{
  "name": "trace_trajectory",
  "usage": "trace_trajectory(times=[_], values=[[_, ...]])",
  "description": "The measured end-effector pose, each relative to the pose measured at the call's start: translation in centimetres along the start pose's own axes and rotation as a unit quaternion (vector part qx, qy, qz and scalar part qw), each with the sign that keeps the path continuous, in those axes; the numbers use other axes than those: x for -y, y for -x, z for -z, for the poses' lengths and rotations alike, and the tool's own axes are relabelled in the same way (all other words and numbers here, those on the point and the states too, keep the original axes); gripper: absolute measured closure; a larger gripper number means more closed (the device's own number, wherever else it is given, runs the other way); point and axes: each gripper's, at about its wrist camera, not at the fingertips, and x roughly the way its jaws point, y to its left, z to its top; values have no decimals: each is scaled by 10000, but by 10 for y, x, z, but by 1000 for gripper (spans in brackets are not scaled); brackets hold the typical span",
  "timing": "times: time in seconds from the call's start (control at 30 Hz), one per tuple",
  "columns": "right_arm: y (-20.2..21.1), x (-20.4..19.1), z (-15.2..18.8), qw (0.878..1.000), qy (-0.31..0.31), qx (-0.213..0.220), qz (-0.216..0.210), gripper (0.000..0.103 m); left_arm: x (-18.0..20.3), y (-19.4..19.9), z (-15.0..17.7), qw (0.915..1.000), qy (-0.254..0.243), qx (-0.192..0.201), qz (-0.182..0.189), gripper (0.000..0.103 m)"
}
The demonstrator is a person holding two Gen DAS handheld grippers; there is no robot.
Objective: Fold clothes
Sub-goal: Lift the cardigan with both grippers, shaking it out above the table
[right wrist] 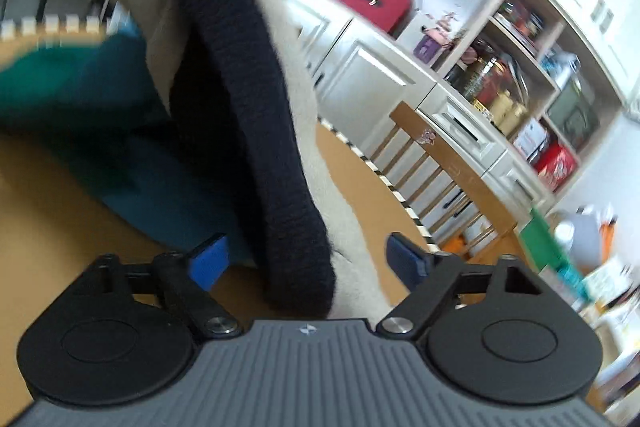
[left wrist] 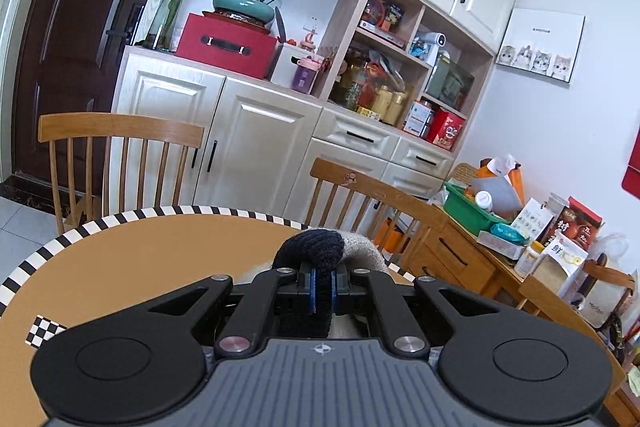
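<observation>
The left gripper (left wrist: 322, 287) has its two blue-padded fingers pressed together on a knitted garment (left wrist: 316, 247), pinching its dark navy ribbed band, with cream knit showing just beside the navy on the right. The pinched fabric bulges up over the fingertips and is lifted above the round table (left wrist: 132, 247), whose brown top is edged with a black-and-white checked border. Behind the table stand two wooden chairs (left wrist: 120, 139), and beyond them a white cabinet (left wrist: 240, 131) with a red box (left wrist: 226, 45) on its counter. In the right wrist view, the right gripper (right wrist: 308, 261) has its fingers spread wide; the blue pads (right wrist: 210, 261) sit well apart on either side of the same garment, whose navy band (right wrist: 248, 107) and cream body (right wrist: 348, 235) hang down between them. Whether either pad touches the fabric cannot be told, since the view is blurred. To the left of the hanging knit, a teal garment (right wrist: 80, 83) lies on the brown tabletop. A cluttered side table with a green basket (left wrist: 468, 207) stands to the right of the chairs.
</observation>
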Motion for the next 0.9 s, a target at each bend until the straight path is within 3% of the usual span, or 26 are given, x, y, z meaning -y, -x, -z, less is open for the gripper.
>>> trace_trajectory(times=[0.07,0.1,0.2,0.27,0.37,0.4,0.43,0.57,0.7,0.8,0.9], values=[[-13,3,2,9996,124,-248,-20,55,-1,-3,0,10000,-30,-18,-2,96],[-16,5,3,9994,135,-332,-6,57,-1,-4,1,10000,-45,-26,-3,96],[-27,13,6,9982,172,-577,35,47,-2,-8,1,9999,-90,-53,-5,96],[-26,13,7,9981,321,-516,16,41,-4,-12,2,9999,-115,-67,-14,96],[-29,7,9,9970,601,-474,-130,44,-8,-16,-4,9999,-109,-27,-93,96],[-30,6,10,9961,699,-482,-219,75,-10,-17,-6,9999,-102,-6,-126,96],[-30,10,8,9959,652,-506,-375,92,-11,-18,-9,9998,-95,14,-159,96],[-9,48,-19,9953,-312,-220,-894,92,-18,-22,-18,9995,-68,96,-291,96],[12,85,-46,9820,-1260,66,-1405,93,-30,-17,-40,9986,125,284,-426,96],[33,112,-77,9699,-1484,202,-1918,93,-41,-8,-65,9968,345,498,-525,96],[48,141,-106,9618,-1549,225,-2244,93,-44,10,-92,9949,174,807,-572,96]])
